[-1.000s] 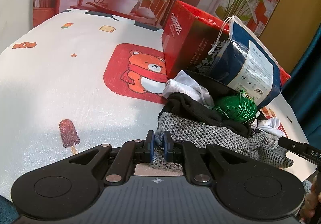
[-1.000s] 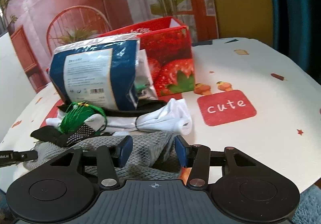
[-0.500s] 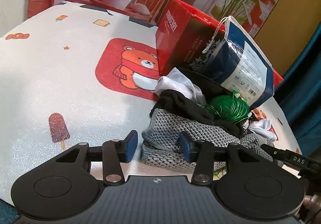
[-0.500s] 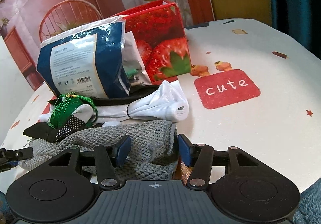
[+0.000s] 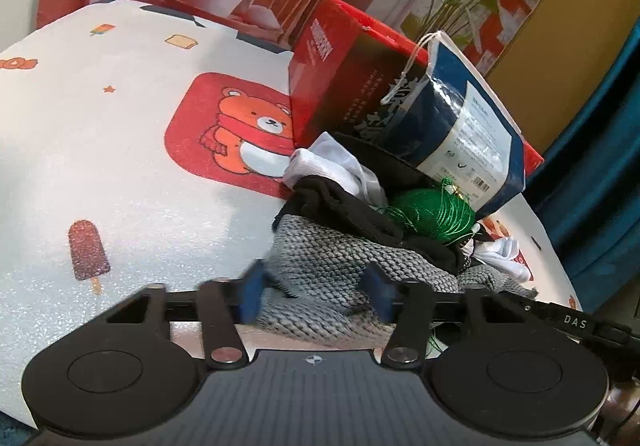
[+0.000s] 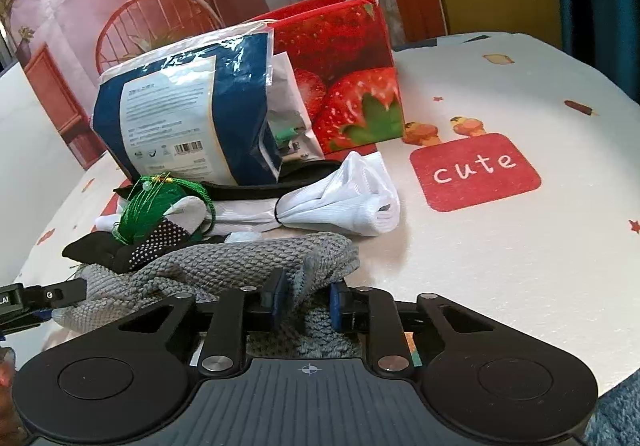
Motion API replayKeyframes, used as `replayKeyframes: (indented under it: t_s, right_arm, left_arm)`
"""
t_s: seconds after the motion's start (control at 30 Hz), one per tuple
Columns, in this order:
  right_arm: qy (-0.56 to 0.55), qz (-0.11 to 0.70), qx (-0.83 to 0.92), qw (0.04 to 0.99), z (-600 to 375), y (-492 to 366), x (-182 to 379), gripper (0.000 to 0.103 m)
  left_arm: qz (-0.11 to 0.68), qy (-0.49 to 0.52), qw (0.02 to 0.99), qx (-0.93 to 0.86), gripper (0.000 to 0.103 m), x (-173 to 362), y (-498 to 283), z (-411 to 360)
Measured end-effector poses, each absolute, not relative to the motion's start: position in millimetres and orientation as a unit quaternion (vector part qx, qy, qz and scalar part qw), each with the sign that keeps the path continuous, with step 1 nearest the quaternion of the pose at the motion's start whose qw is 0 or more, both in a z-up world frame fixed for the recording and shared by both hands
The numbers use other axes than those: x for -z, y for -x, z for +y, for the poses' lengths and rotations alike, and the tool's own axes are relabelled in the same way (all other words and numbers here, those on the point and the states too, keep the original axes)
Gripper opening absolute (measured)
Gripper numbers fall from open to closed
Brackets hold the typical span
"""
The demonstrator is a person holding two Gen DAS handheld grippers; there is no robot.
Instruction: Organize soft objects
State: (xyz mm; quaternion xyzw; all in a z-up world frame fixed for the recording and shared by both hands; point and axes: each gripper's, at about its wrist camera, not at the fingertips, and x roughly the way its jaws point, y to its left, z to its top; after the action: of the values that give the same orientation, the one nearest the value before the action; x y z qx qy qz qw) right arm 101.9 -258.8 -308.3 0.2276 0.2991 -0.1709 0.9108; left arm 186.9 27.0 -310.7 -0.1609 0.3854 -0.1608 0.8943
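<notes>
A grey knit cloth (image 5: pixel 332 258) lies at the near edge of a heap of soft things. On it rest a black sock (image 5: pixel 348 206), a green thread tassel (image 5: pixel 436 214) and white socks (image 5: pixel 332 166). My left gripper (image 5: pixel 314 296) straddles the cloth's left end; its jaws are closing, blurred, with the cloth between them. In the right wrist view the grey knit cloth (image 6: pixel 240 262) bunches at its right end, where my right gripper (image 6: pixel 307 300) is closing with a fold pinched between its pads. The folded white socks (image 6: pixel 344 198) lie just beyond it.
A blue and white packet (image 6: pixel 188 114) leans on a red strawberry box (image 6: pixel 344 86) behind the heap. The table cover (image 6: pixel 500 266) is white with cartoon prints, and its front edge runs close under both grippers. The bear print (image 5: pixel 248 142) lies left of the heap.
The left jaws went from shut to wide around the grey cloth's end and now narrow again. The right jaws widened a little, then drew in onto a fold of the cloth.
</notes>
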Motion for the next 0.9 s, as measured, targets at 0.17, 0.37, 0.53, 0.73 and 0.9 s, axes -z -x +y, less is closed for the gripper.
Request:
replayKeyframes:
  t_s: [0.17,0.37,0.53,0.73,0.9]
  right_arm:
    - [-0.221,0.276,0.178,0.918,-257,-94,298,0.013]
    - [-0.207,0.239,0.169,0.934,-251,-86,283,0.012]
    - [-0.196,0.208,0.155,0.946,-248,-81,268,0.011]
    - [-0.182,0.176,0.145,0.957,-247,-78,244,0.011]
    - [-0.179,0.156,0.135,0.962,-250,-79,226,0.011]
  left_arm:
    - [0.372,0.209,0.890,0.158,0.007,309,-187,45]
    - [0.332,0.192,0.910,0.157,0.006,292,-179,41]
    - [0.292,0.187,0.924,0.158,0.006,272,-170,41]
    - [0.228,0.191,0.939,0.170,0.006,237,-156,43]
    - [0.217,0.178,0.944,0.171,0.006,229,-156,37]
